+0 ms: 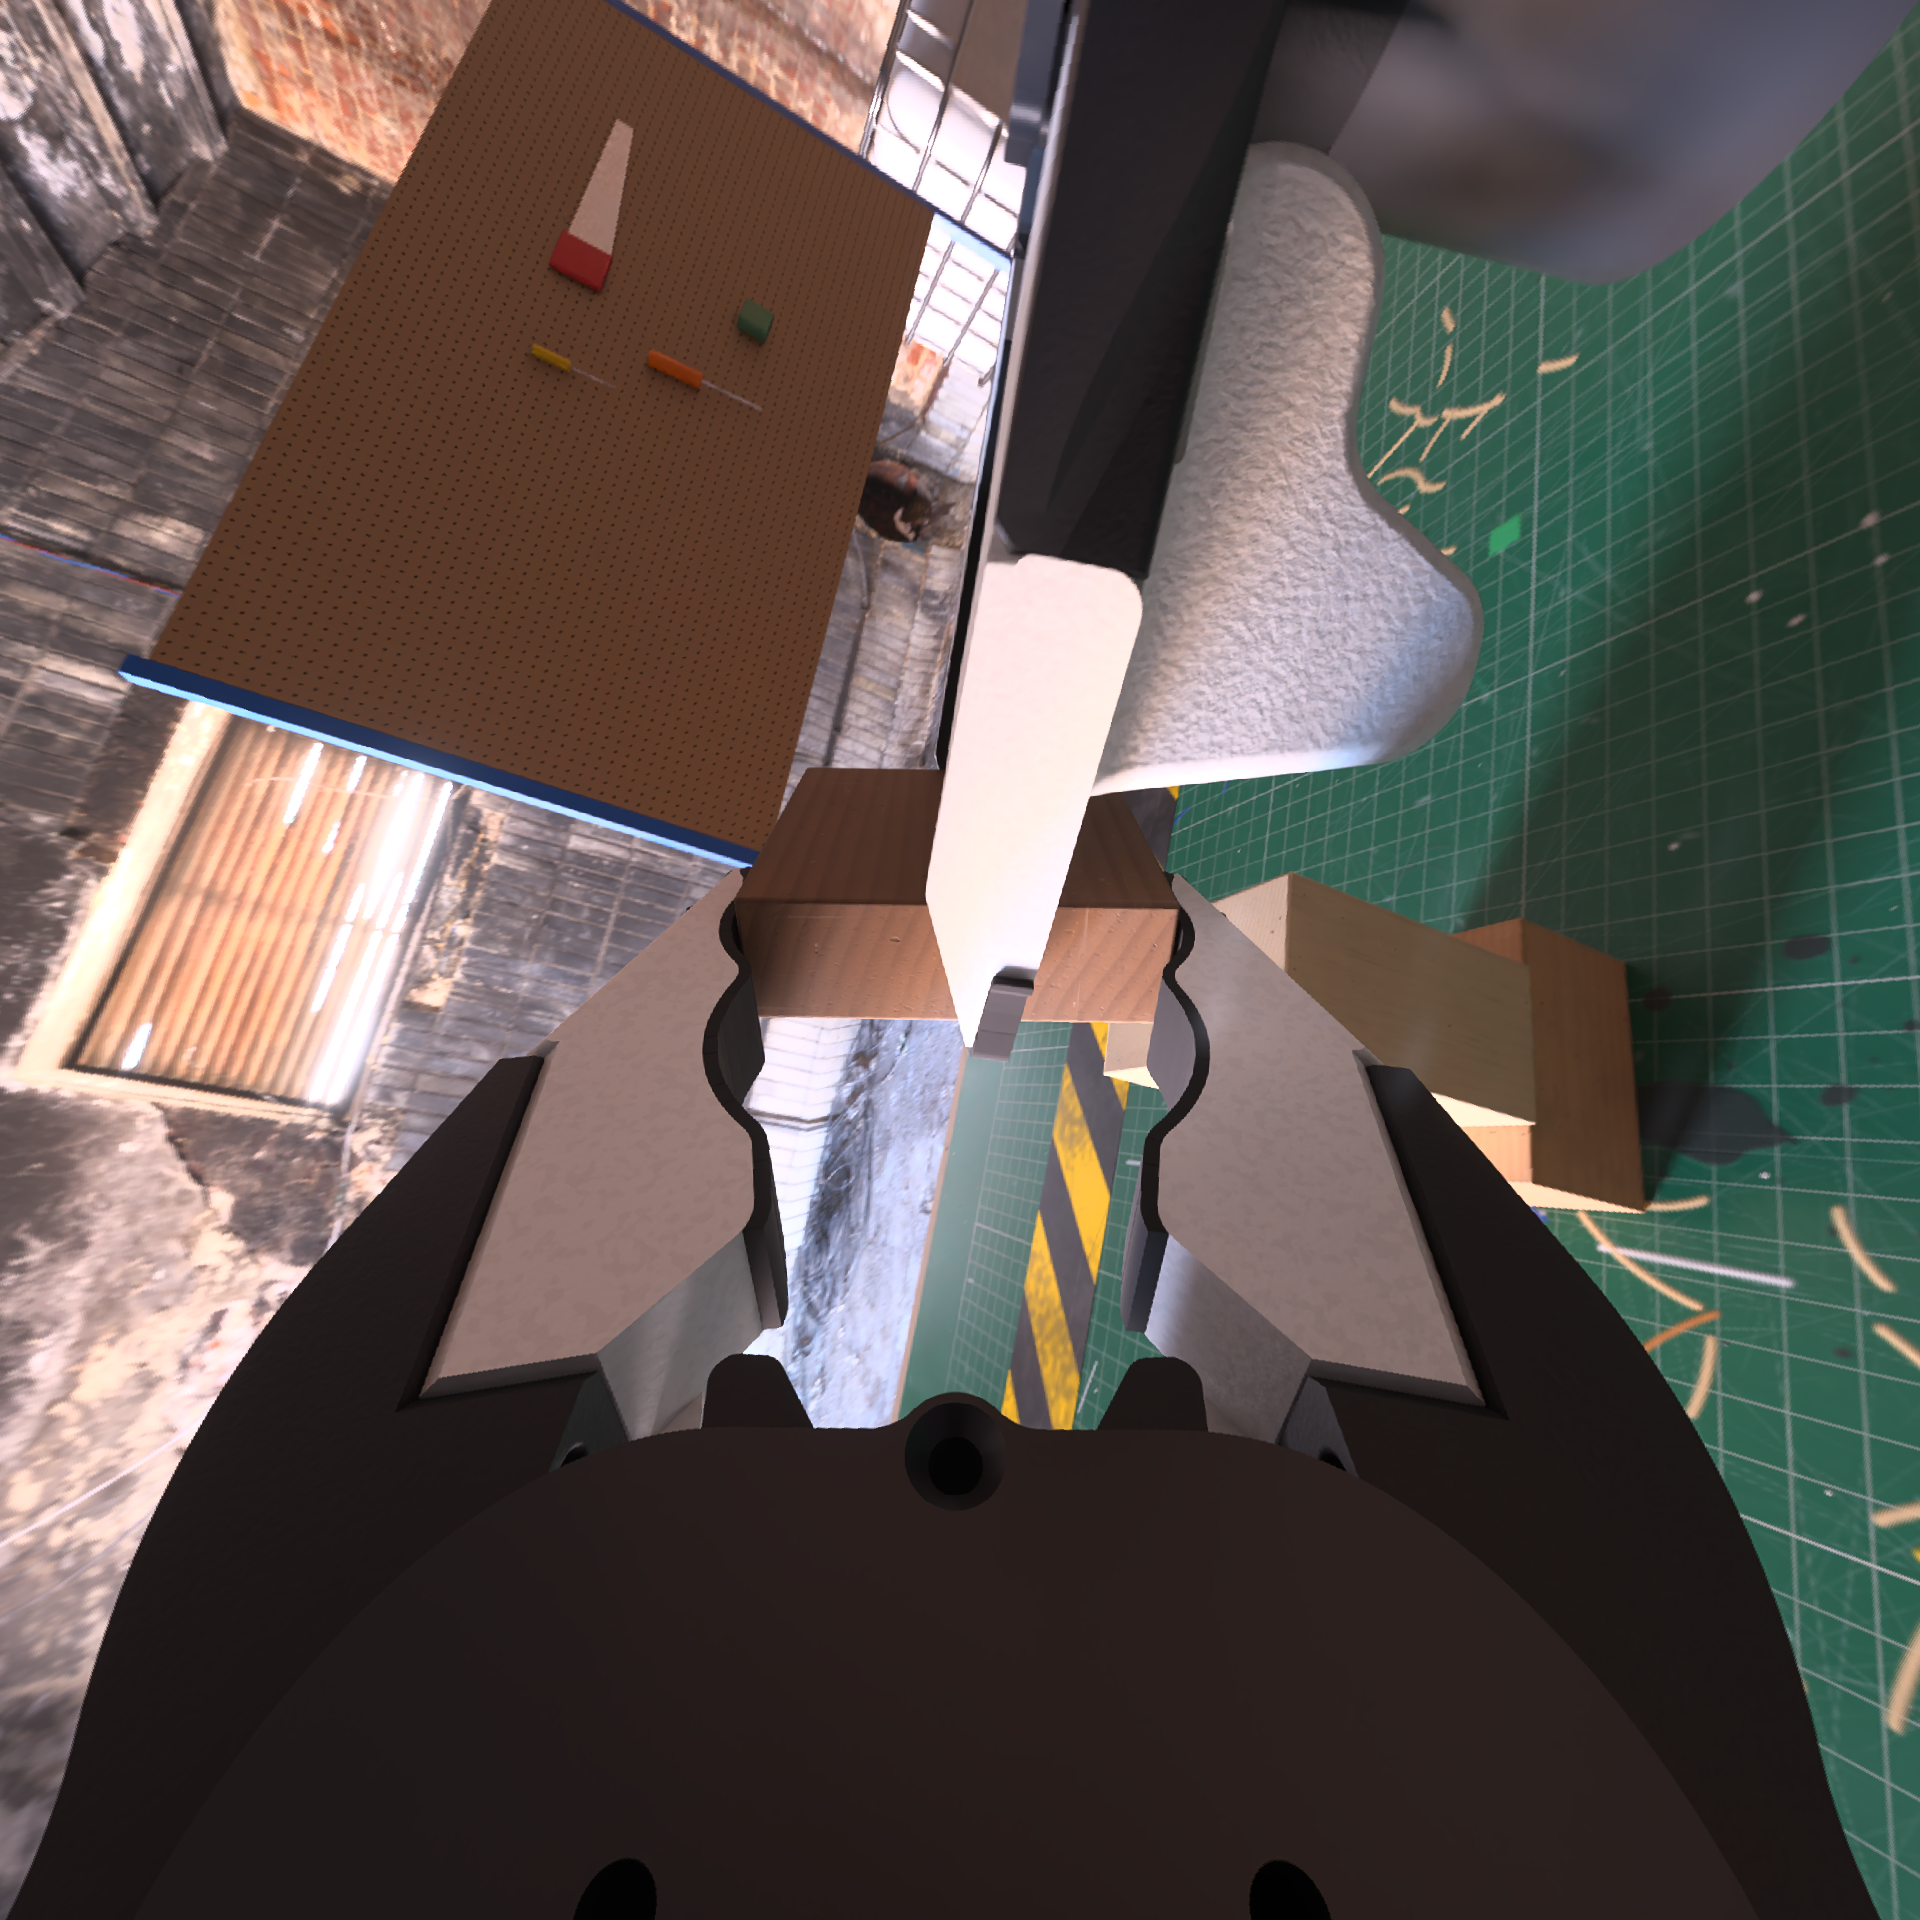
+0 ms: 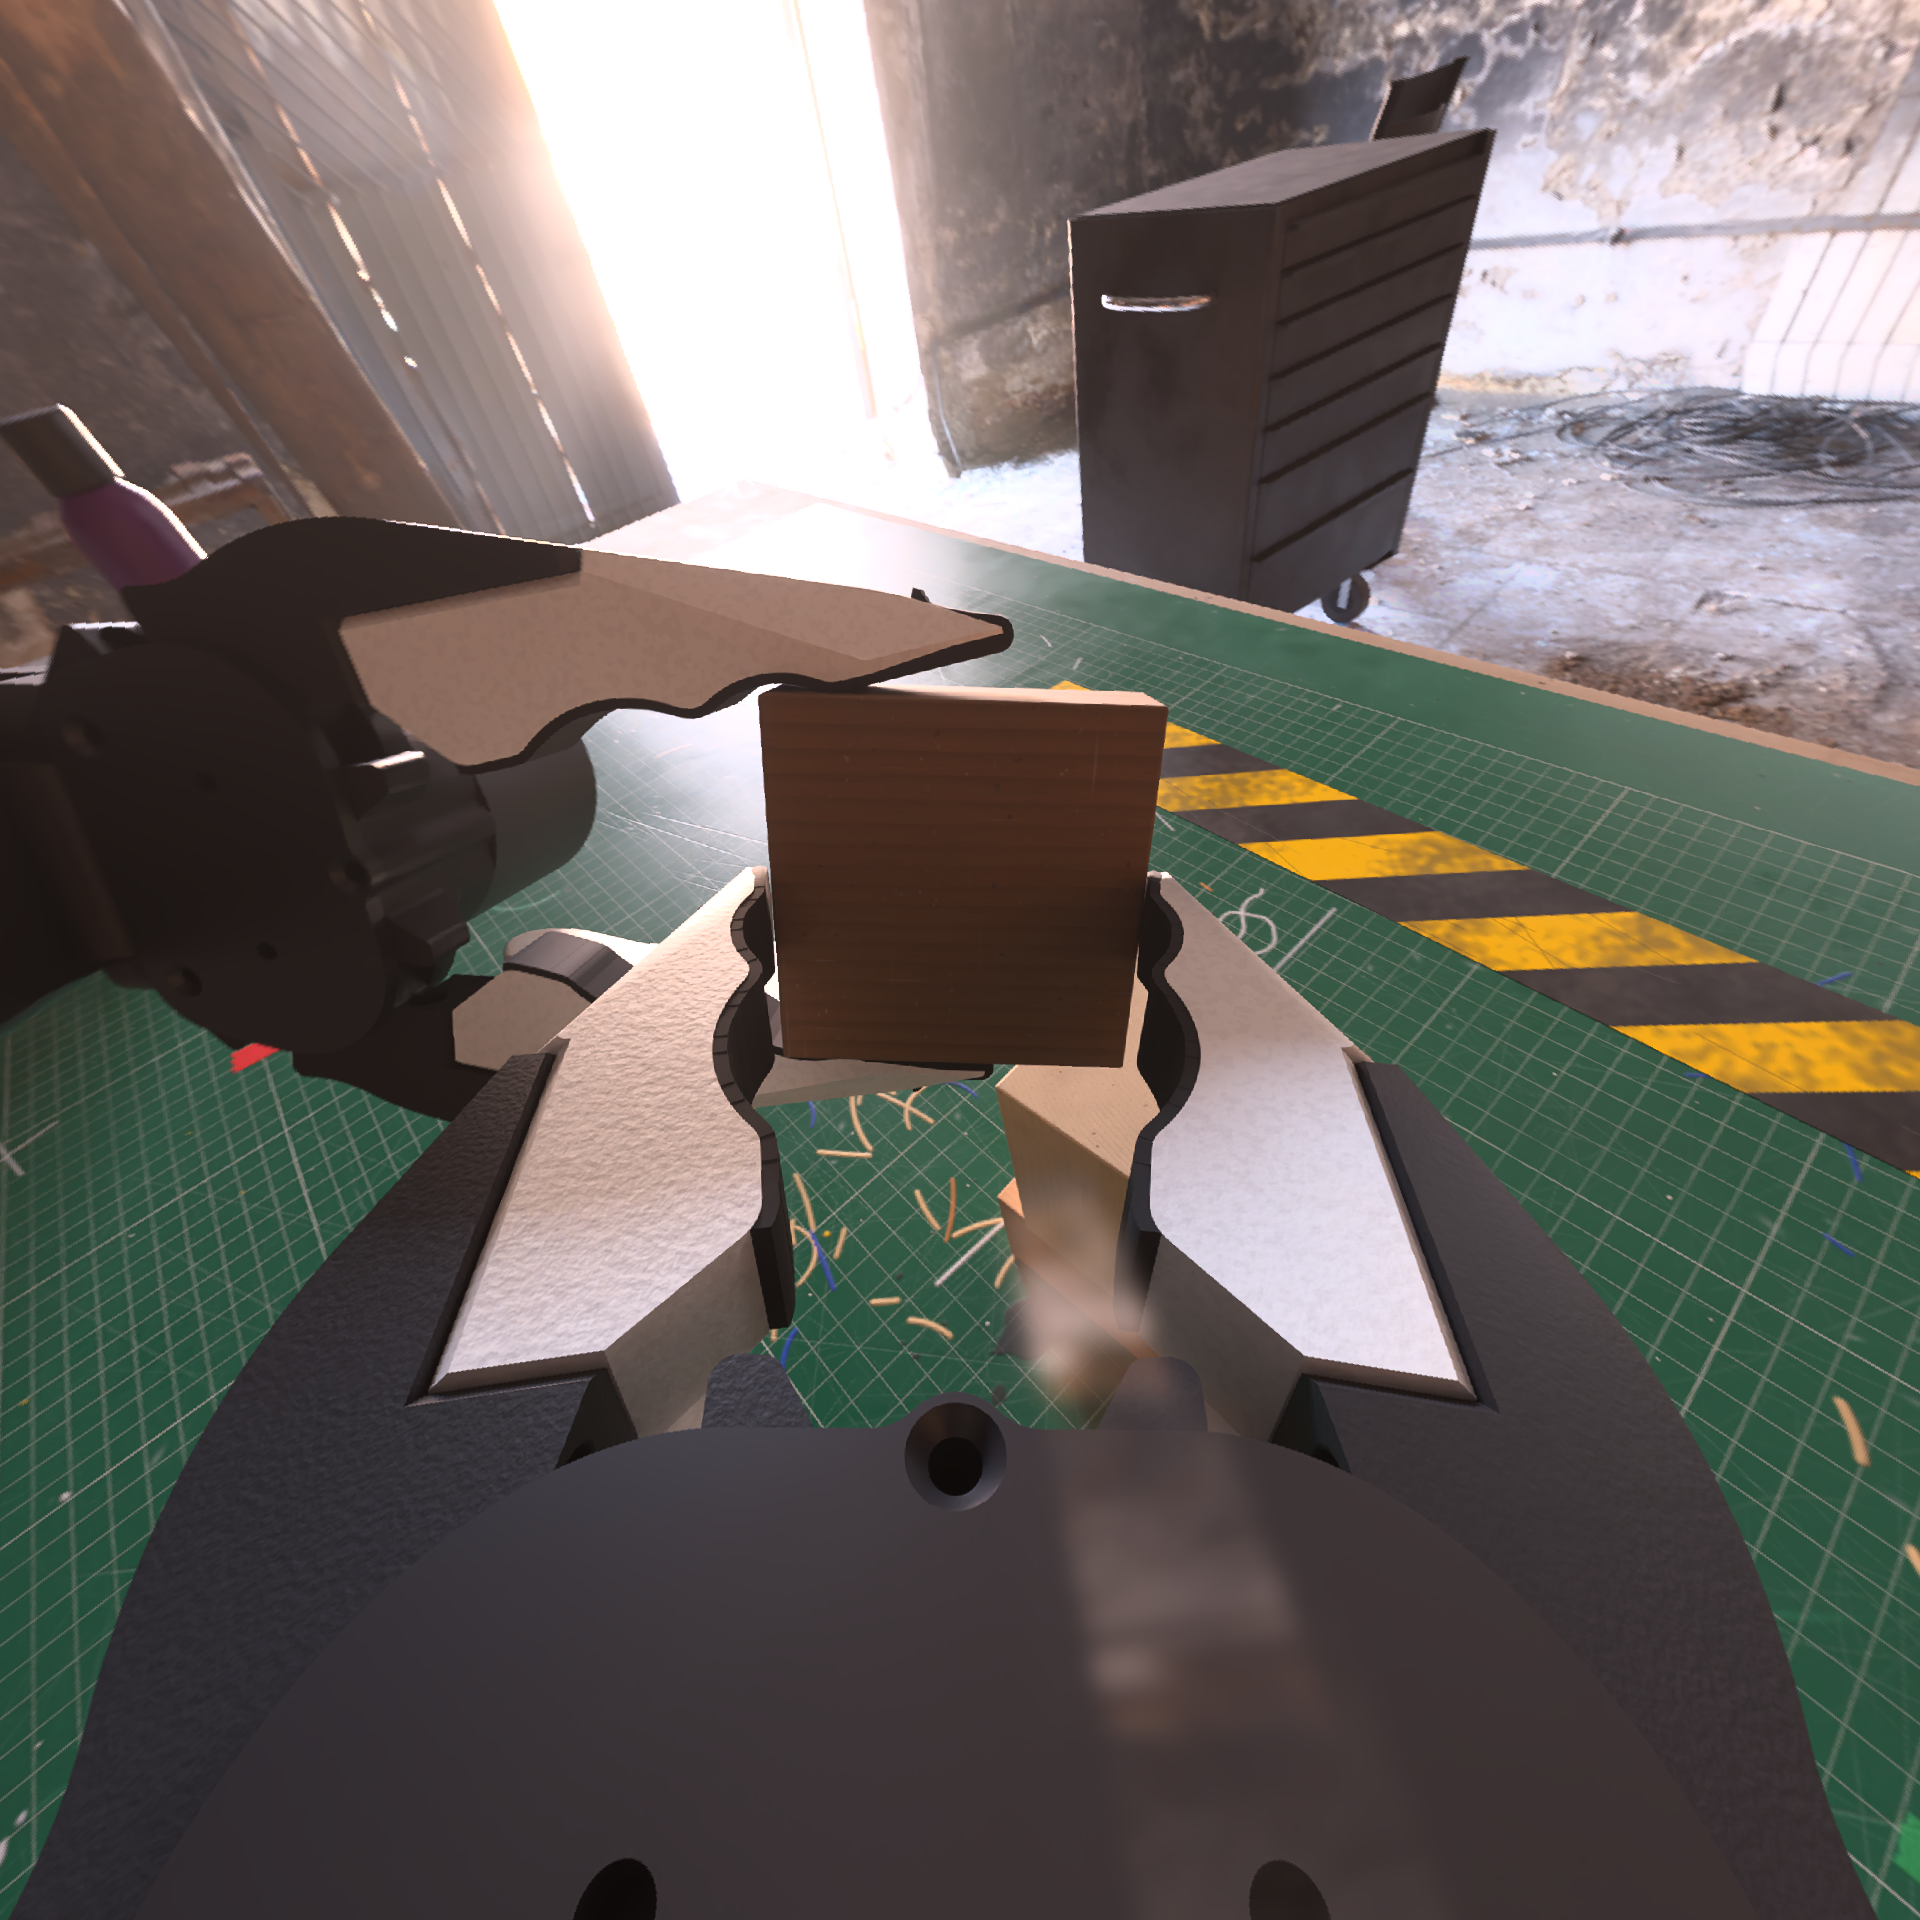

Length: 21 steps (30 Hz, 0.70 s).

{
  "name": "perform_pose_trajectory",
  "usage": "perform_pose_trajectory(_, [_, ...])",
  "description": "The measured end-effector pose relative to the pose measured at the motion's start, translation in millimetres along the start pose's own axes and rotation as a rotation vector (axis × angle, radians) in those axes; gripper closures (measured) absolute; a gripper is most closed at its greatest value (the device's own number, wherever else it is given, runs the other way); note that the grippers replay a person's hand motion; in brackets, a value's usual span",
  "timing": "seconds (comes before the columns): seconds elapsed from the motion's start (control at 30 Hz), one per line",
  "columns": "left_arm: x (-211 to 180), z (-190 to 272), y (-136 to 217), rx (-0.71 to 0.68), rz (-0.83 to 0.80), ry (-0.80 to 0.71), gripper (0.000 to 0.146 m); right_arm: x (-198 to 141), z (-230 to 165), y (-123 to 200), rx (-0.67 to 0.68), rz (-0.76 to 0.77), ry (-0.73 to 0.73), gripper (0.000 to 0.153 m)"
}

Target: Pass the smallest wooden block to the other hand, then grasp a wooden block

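Observation:
A small brown wooden block (image 1: 842, 966) is held in the air between both grippers. My left gripper (image 1: 956, 925) is shut on its two ends. In the right wrist view my right gripper (image 2: 954, 914) is shut on the sides of the same block (image 2: 956, 831). There the left gripper comes in from the left, with its upper finger (image 2: 675, 644) on the block's top and its lower finger (image 2: 831, 1081) under it. In the left wrist view a white finger (image 1: 1023, 748) of the right gripper crosses the block's front.
A pale wooden block (image 1: 1392, 987) and a larger brown block (image 1: 1579, 1060) stand together on the green cutting mat (image 1: 1662, 727), with shavings around. A yellow-black stripe (image 2: 1455, 862) runs near the table edge. A dark tool cabinet (image 2: 1268, 364) stands beyond; a pegboard (image 1: 540, 499) hangs behind.

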<state>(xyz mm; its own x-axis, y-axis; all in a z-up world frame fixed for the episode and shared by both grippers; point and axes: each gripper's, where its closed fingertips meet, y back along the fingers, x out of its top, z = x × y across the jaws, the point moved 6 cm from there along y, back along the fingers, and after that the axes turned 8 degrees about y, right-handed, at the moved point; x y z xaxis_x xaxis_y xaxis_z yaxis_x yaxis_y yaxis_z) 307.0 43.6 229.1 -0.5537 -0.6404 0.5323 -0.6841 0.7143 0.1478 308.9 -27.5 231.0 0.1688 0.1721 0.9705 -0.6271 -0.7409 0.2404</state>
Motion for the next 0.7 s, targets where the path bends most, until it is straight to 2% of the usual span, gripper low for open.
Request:
perform_pose_trajectory(0.07, [1, -3, 3, -0.028, 0.014, 0.033, 0.071, 2, -1, 2, 0.025, 0.018, -0.006, 0.082])
perform_pose_trajectory(0.13, [-3, -13, 12, -0.058, 0.01, 0.111, 0.037, 5, 3, 12, 0.026, 0.045, -0.001, 0.082])
perform_pose_trajectory(0.3, [-44, -24, 15, -0.303, 0.08, 0.577, 0.005, 9, 25, 44, -0.027, 0.092, -0.005, 0.082])
perform_pose_trajectory(0.37, [-66, -14, 3, -0.387, 0.092, 0.733, 0.003, 6, 32, 51, -0.035, 0.094, -0.016, 0.082])
perform_pose_trajectory(0.43, [-86, 3, -12, -0.455, 0.08, 0.815, 0.003, 3, 36, 54, -0.036, 0.096, -0.025, 0.082])
perform_pose_trajectory(0.5, [-101, 20, -28, -0.491, 0.046, 0.827, 0.003, 0, 37, 54, -0.034, 0.091, -0.029, 0.082])
perform_pose_trajectory(0.7, [-107, 62, -56, -0.653, 0.166, 0.91, 0.003, -11, 41, 50, -0.017, 0.079, -0.047, 0.082])
